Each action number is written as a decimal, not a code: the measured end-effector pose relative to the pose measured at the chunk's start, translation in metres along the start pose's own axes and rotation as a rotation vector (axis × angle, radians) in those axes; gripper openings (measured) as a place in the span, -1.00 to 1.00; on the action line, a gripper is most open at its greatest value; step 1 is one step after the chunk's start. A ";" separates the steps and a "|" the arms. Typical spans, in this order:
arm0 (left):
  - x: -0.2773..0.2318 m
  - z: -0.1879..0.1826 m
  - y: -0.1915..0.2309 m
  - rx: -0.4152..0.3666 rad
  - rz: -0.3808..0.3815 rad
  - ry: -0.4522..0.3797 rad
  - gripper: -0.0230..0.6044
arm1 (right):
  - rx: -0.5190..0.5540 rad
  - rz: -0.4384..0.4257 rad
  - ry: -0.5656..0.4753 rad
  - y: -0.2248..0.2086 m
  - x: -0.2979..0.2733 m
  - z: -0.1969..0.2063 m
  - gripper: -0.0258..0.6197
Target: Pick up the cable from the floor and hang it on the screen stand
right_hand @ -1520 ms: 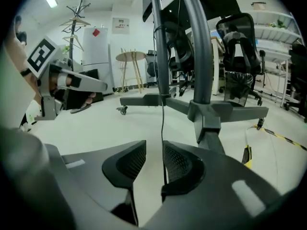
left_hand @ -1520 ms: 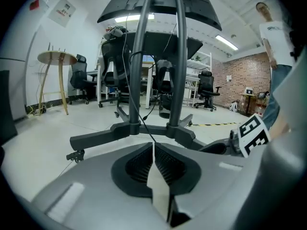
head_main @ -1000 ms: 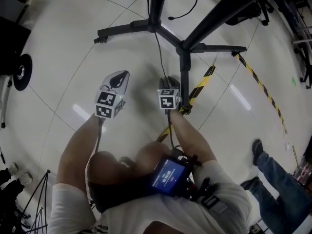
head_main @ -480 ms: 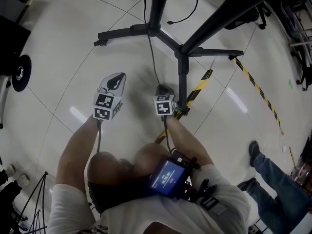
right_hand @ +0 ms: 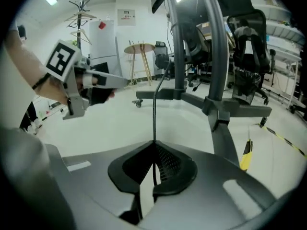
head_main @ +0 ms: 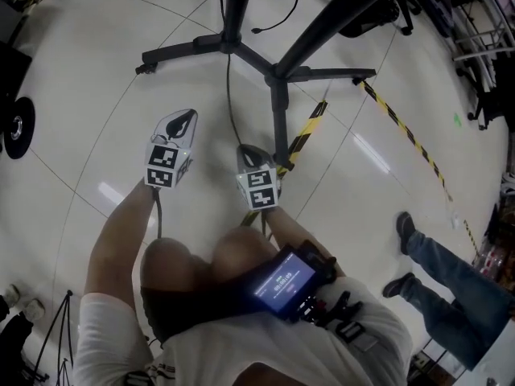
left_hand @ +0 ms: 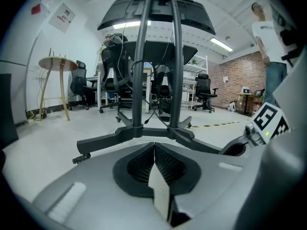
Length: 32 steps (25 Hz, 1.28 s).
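**Head view.** The left gripper [head_main: 181, 121] is held in the person's left hand, forearm extended forward, and points down and ahead over the floor [head_main: 88, 127]. The right gripper [head_main: 246, 151] is beside it, near the tip of one leg of the stand [head_main: 185, 48]. The cable [head_main: 228, 95] runs from the right gripper's tip ahead to the stand column. A strip of striped tape [head_main: 307, 125] lies on the floor just right of the right gripper. A bystander's legs [head_main: 438, 268] are well apart, to the right.

**Left gripper view.** The jaws are together with nothing between them. The stand's column and legs are directly ahead, and the right gripper shows at the right edge.

**Right gripper view.** The jaws are clamped on the cable. It leaves their tip as a straight line ahead, then bends right toward the stand. The left gripper is ahead and to the left, in the hand.

**Change from one second ago.** The right gripper's jaws have just been closing, with the cable between them. The right gripper has drawn back from the stand leg toward the person. The left gripper has kept its place and its jaws are unchanged.
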<state>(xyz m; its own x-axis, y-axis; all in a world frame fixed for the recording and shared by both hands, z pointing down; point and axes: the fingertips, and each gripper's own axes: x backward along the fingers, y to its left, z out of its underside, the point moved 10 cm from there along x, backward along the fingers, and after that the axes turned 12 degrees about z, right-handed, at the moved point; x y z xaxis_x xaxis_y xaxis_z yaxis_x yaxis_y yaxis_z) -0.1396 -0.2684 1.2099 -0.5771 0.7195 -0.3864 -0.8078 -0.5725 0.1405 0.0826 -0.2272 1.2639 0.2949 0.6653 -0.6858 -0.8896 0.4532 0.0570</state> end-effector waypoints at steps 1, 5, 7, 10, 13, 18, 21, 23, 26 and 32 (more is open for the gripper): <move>0.001 -0.005 -0.001 -0.005 -0.004 -0.007 -0.92 | -0.002 -0.002 -0.024 0.000 0.010 -0.009 -0.86; 0.012 -0.040 -0.007 -0.036 -0.022 -0.038 -0.92 | 0.012 -0.013 -0.097 -0.003 0.049 -0.052 -0.85; 0.025 -0.065 -0.013 -0.056 -0.033 -0.052 -0.92 | 0.041 -0.017 -0.118 -0.002 0.072 -0.077 -0.86; 0.051 -0.106 -0.021 -0.058 -0.049 -0.062 -0.92 | 0.106 -0.015 -0.144 0.002 0.112 -0.118 -0.86; 0.081 -0.161 -0.023 -0.046 -0.088 -0.081 -0.92 | 0.144 -0.019 -0.172 0.003 0.154 -0.169 -0.86; 0.149 -0.263 -0.046 -0.040 -0.115 -0.096 -0.92 | 0.195 -0.035 -0.200 0.015 0.251 -0.264 -0.85; 0.189 -0.325 -0.059 -0.042 -0.136 -0.119 -0.92 | 0.243 -0.045 -0.250 0.020 0.307 -0.327 -0.86; 0.213 -0.370 -0.063 -0.039 -0.162 -0.148 -0.92 | 0.278 -0.050 -0.299 0.021 0.343 -0.375 -0.85; 0.250 -0.437 -0.070 -0.046 -0.195 -0.182 -0.92 | 0.312 -0.057 -0.369 0.024 0.397 -0.444 -0.85; 0.321 -0.546 -0.090 -0.048 -0.249 -0.258 -0.92 | 0.371 -0.075 -0.505 0.035 0.509 -0.551 -0.85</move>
<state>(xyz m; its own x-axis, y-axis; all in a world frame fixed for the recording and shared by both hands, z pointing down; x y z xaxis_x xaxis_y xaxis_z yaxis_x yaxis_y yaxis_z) -0.1866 -0.2006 0.5760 -0.3798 0.9112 -0.1594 -0.9243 -0.3808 0.0256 0.0090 -0.1996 0.5169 0.5605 0.7809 -0.2759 -0.7066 0.6247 0.3325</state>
